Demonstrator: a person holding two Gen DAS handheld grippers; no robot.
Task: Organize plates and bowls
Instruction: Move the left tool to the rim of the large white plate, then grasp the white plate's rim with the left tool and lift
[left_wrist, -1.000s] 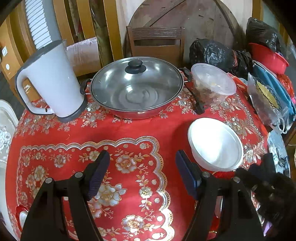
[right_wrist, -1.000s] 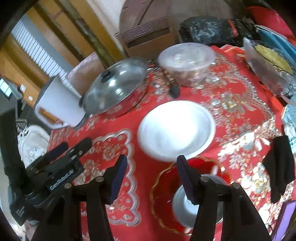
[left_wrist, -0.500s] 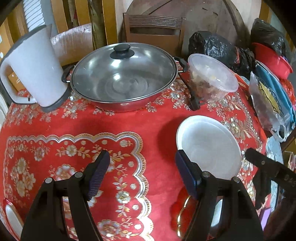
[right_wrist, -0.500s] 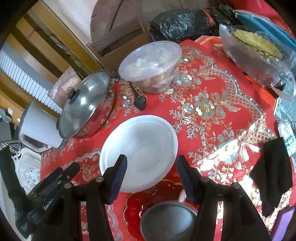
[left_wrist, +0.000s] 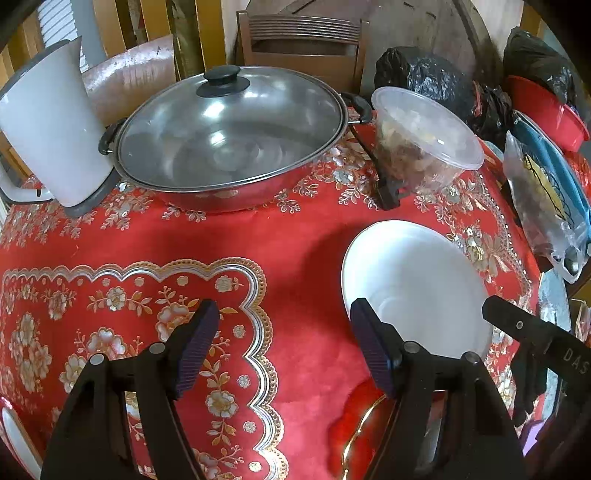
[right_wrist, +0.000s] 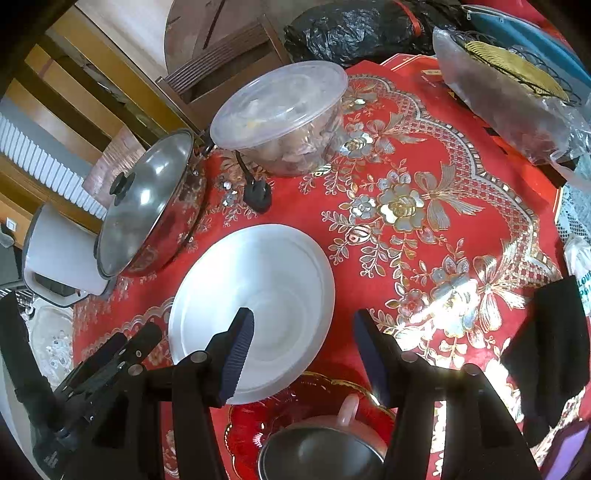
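Note:
A white bowl (left_wrist: 413, 280) (right_wrist: 258, 295) rests on the red patterned tablecloth. Just in front of it lies a red gold-rimmed plate (right_wrist: 280, 410) (left_wrist: 354, 424) with a small metal bowl (right_wrist: 321, 454) on it. My left gripper (left_wrist: 284, 347) is open and empty; its right finger overlaps the white bowl's near left rim. My right gripper (right_wrist: 303, 354) is open and empty above the white bowl's near right rim and the red plate. Each gripper shows in the other's view: the right gripper (left_wrist: 532, 332) at the right, the left gripper (right_wrist: 107, 362) at the lower left.
At the back stand a lidded steel pan (left_wrist: 229, 136), a white kettle (left_wrist: 48, 136) and a lidded clear tub (left_wrist: 421, 136). A black plug (right_wrist: 258, 195) lies behind the white bowl. Bags (left_wrist: 543, 199) and a black cloth (right_wrist: 550, 339) crowd the right edge.
Both grippers moved forward and closer to the white bowl, which now looms larger. The right gripper swung right, so the red plate and metal bowl sit lower in its view.

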